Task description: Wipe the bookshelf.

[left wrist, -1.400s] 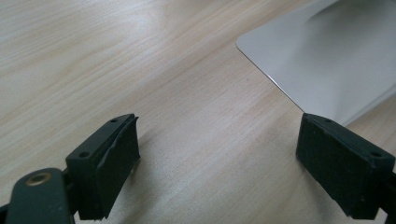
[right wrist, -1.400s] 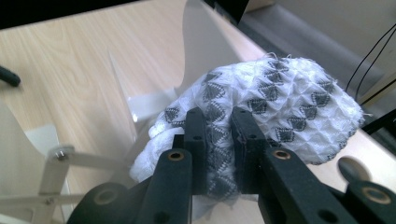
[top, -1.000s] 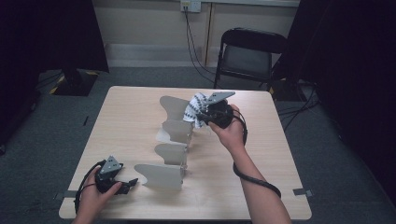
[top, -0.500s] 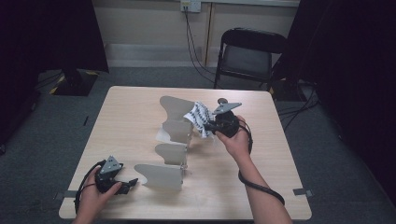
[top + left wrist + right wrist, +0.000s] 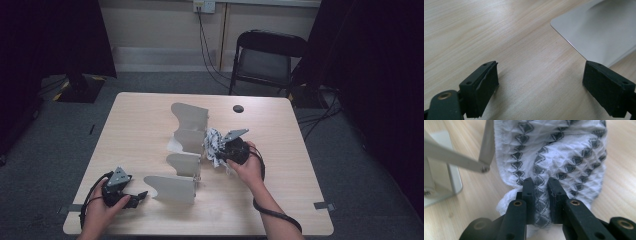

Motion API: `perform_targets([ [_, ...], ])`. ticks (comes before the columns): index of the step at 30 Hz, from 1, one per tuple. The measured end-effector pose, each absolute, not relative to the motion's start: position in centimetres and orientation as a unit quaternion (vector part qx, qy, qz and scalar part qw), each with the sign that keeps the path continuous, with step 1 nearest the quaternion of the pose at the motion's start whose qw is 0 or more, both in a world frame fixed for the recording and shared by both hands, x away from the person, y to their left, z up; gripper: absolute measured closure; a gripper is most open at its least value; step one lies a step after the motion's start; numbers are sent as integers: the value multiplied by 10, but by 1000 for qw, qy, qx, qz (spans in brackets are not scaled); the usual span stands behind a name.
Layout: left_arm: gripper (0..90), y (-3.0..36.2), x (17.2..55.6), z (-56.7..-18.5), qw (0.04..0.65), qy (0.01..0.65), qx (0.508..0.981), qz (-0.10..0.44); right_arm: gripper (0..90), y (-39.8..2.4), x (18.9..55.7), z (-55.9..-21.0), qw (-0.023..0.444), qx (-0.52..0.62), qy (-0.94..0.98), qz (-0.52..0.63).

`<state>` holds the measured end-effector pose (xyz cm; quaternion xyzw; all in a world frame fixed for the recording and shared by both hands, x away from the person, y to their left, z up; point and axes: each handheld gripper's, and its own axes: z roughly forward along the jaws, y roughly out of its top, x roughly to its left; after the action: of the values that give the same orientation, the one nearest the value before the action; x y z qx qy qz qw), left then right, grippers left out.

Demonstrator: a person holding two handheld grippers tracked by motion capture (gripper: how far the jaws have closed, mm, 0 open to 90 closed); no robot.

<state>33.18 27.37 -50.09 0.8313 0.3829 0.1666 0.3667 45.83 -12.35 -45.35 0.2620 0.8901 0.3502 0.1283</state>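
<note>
Beside the metal divider rack (image 5: 186, 150), on its right flank and touching the middle panel, hangs a white cloth with a black diamond pattern (image 5: 214, 145), pinched in the right gripper (image 5: 226, 150). From the right gripper view the two black jaws stand narrow, clamped on a fold of the cloth (image 5: 564, 157), with the rack's grey panels and a screw-tipped edge (image 5: 456, 155) just to the cloth's left. At the rack's near left corner the left gripper (image 5: 137, 196) rests low on the wooden table (image 5: 135, 125), its jaws wide apart with nothing between them. Its own view shows bare wood between the pads (image 5: 482, 85) and the rounded corner of the rack's nearest panel (image 5: 599, 32) close ahead.
</note>
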Motion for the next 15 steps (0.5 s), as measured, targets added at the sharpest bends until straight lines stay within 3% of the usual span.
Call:
perform_targets([
  [15, 126, 274, 332, -501, 367, 383, 831, 167, 756, -144, 434, -461, 130, 251, 898, 336],
])
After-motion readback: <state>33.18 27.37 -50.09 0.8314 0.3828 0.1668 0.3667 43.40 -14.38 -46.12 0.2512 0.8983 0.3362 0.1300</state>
